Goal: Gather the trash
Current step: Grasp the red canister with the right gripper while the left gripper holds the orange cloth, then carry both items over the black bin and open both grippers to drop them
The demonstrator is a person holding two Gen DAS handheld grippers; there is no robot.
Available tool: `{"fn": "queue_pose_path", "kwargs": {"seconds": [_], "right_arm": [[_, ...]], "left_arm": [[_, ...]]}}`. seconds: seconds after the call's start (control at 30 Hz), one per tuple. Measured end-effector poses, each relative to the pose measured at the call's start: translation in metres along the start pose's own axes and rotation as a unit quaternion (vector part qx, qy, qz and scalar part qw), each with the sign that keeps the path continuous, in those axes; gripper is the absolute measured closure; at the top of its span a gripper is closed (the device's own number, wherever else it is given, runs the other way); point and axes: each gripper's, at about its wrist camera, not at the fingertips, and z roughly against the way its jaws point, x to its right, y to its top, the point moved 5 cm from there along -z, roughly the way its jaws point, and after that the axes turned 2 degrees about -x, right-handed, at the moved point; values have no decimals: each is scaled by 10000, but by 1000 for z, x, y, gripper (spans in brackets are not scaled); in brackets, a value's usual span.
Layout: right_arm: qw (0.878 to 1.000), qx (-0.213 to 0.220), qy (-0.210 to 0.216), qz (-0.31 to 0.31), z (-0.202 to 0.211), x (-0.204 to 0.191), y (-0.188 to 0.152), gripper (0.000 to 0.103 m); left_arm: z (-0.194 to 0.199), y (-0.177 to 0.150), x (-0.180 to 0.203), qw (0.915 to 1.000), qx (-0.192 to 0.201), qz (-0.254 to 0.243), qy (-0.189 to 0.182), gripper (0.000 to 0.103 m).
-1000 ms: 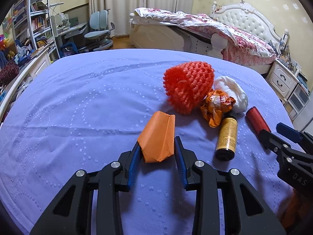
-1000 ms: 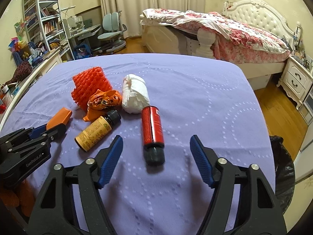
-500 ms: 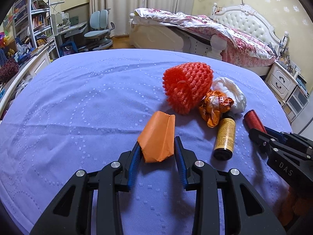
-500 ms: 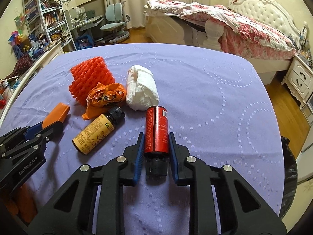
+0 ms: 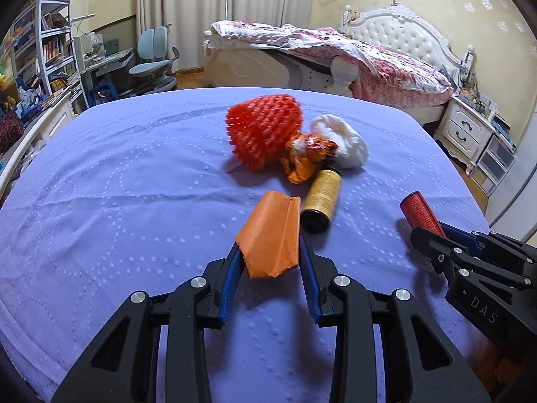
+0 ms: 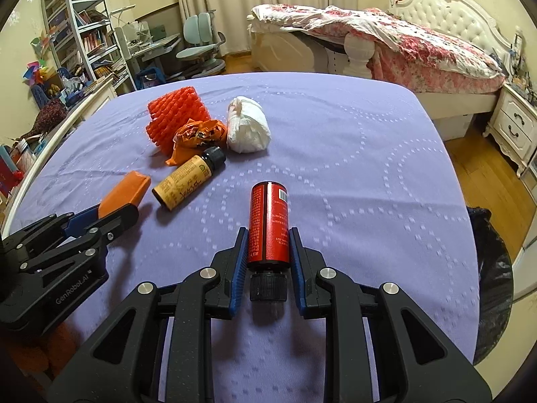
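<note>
A: What do the fingers of the right gripper (image 6: 268, 262) hold?

B: They pinch the red bottle (image 6: 269, 223) by its lower body. Its black cap (image 6: 267, 287) sits between the fingers, toward the camera, and the bottle's other end points away over the purple cover (image 6: 352, 174).

A: And the left gripper (image 5: 268, 262)?

B: Its fingers pinch the orange paper wrapper (image 5: 272, 236), one blue pad on each side. The wrapper stands out ahead of the fingertips.

A: What lies beyond them?

B: Just ahead and to the right of the left fingers lies the yellow bottle (image 5: 322, 198) on its side, its base toward the camera. Farther ahead, an orange crumpled wrapper (image 5: 307, 156) touches a red foam net (image 5: 263, 131) on the left and a white paper ball (image 5: 340, 141) on the right. From the right gripper's view this group lies ahead and to the left.

A: Anything to the right of the right fingers?

B: A black trash bag (image 6: 491, 275) beside the cover's edge, lower than the surface.
</note>
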Motion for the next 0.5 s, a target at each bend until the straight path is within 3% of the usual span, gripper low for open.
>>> {"fn": "queue_pose_path", "kwargs": {"seconds": [0.5], "right_arm": [[9972, 524, -278, -445, 63, 50, -23, 80]], "left_arm": [[30, -2, 69, 9979, 375, -333, -420, 68]]}}
